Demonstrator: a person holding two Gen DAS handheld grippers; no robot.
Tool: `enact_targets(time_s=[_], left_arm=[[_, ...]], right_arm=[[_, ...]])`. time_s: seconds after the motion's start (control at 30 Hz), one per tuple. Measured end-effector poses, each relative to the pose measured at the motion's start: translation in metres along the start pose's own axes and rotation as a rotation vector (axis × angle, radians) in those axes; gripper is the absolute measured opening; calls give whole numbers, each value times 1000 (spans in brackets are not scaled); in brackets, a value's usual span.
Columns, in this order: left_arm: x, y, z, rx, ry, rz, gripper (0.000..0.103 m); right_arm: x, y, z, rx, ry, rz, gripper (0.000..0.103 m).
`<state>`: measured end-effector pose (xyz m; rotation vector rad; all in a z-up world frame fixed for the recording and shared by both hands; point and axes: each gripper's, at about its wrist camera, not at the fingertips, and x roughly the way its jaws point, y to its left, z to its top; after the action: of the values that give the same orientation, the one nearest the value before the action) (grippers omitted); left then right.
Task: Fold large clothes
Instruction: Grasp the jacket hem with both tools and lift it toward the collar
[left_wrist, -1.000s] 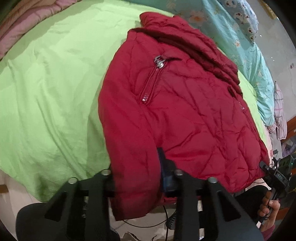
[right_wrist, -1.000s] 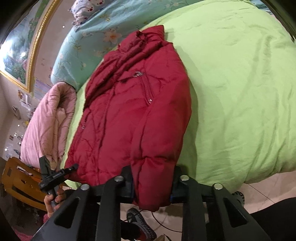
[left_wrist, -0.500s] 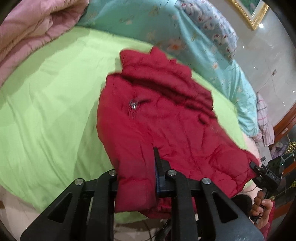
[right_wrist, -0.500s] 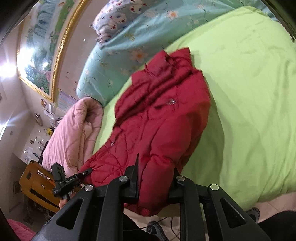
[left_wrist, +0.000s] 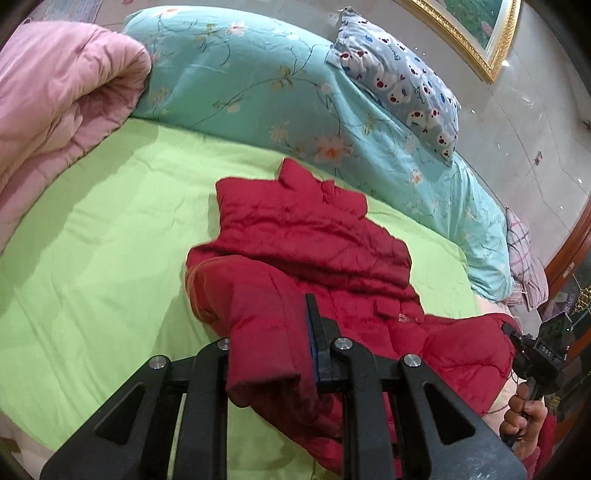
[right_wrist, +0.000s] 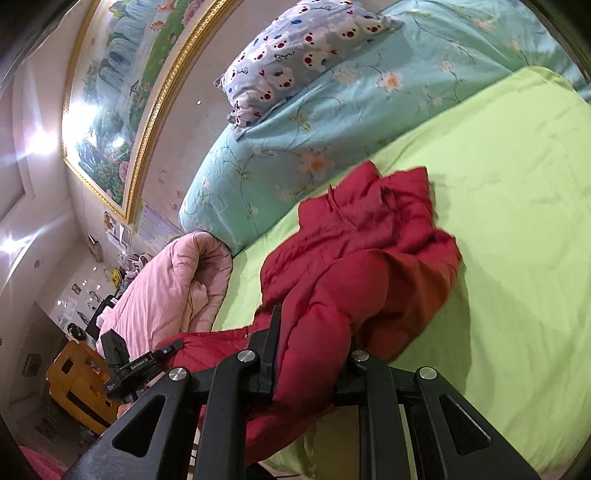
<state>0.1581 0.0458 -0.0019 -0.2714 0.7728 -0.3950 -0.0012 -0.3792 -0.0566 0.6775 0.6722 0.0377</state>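
- My left gripper (left_wrist: 271, 347) has its jaws clamped on a padded fold of the red jacket (left_wrist: 314, 236), lifted over the green sheet (left_wrist: 92, 266).
- My right gripper (right_wrist: 312, 354) pinches another bunched fold of the jacket (right_wrist: 369, 240); the collar end lies on the sheet (right_wrist: 517, 221) near the floral duvet (right_wrist: 332, 129).
- Only the left view shows the plaid cloth (left_wrist: 524, 254).
- Only the right view shows the yellow furniture (right_wrist: 74, 384) beyond the pink quilt (right_wrist: 166, 291).
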Motion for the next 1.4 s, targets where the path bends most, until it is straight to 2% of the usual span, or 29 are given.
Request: enact_targets(time_s=[0.27,0.5,0.73,1.13,1.4], left_arm=[[21,-5,46,-10,-33,-7,16],[56,-4,84,-36,-33,0,16],[90,-5,112,-60,-40,37,17],[186,13,165,-126,43,96,17],[249,20,178,-108,90,148,17]], right_arm=[[24,-2,51,9,-39,-9,17],[58,-7,94,25,-56,-27,17],[93,-25,129,72,-67,-48,17],[164,-66,177,178,-40,-108,17],[215,-103,201,259,-22,-137,17]])
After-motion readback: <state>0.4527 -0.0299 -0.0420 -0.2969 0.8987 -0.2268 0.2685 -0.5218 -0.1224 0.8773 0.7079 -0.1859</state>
